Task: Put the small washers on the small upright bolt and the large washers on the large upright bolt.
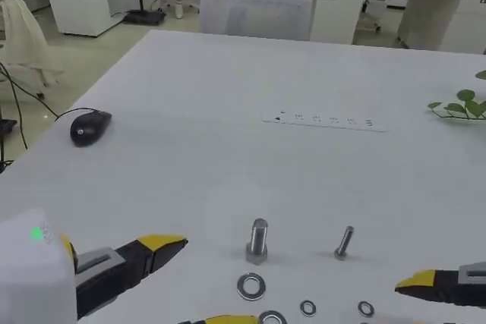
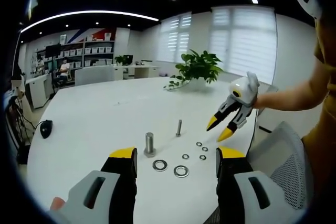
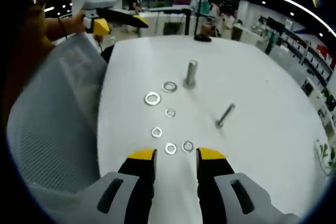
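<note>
The left gripper (image 2: pixel 178 156) and the right gripper (image 3: pixel 177 156) are hovering over the white worktop (image 1: pixel 228 111). Both sets of yellow-tipped jaws are released and carrying nothing, the left pair spread wider than the right.

The large upright steel bolt (image 1: pixel 258 242) is standing near the front edge, with the small upright steel bolt (image 1: pixel 345 243) well apart to its right and seeming to lean a little. Two large flat steel washers (image 3: pixel 153 98) are lying near the big bolt. Four small steel washers (image 3: pixel 170 148) are lying loose, two of them just ahead of the right jaws.

No washer is on a bolt yet, so the first pick is probably coming. It calls for descending steeply, pinching one thin washer across its rim, then centring its hole over the matching bolt tip before letting go.

The markings on the recessed socket strip (image 1: pixel 325 121) are too small to read.
</note>
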`<state>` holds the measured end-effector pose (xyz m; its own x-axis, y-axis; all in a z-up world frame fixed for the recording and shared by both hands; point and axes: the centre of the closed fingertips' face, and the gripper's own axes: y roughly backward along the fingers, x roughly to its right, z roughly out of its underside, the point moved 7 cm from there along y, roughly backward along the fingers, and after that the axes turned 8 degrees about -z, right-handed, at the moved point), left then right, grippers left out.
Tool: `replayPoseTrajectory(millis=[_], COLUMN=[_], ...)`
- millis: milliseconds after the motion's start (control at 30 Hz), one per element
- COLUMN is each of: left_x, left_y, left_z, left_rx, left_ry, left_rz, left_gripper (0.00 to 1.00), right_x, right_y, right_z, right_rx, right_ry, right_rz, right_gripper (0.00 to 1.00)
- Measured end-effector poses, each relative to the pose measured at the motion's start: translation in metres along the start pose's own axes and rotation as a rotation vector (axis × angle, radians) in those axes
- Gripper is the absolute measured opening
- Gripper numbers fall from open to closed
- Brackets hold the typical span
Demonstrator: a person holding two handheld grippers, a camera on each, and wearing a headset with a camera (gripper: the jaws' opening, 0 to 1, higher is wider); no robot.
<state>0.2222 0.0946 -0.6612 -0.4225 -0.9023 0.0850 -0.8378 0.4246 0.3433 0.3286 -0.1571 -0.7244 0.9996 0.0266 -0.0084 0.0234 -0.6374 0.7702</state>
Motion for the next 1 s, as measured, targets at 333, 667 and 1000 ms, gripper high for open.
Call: replayPoseTrajectory(millis=[333,667,1000], left_x=[0.001,-0.002,-0.001], left_y=[0.003,0.006,0.006], left_z=[-0.001,0.002,0.001], left_rx=[0.008,0.015,0.019], left_ry=[0.013,0.021,0.024], left_rz=[-0.014,-0.022,-0.024], left_gripper=[0.60,0.60,0.60], right_x=[0.001,0.003,0.009], right_y=[-0.024,-0.041,-0.043], right_z=[0.002,-0.002,-0.002], right_rx=[-0.186,-0.296,-0.321], right_ry=[0.136,0.207,0.221], right_rz=[-0.136,-0.193,-0.192], right_gripper=[0.28,0.20,0.20])
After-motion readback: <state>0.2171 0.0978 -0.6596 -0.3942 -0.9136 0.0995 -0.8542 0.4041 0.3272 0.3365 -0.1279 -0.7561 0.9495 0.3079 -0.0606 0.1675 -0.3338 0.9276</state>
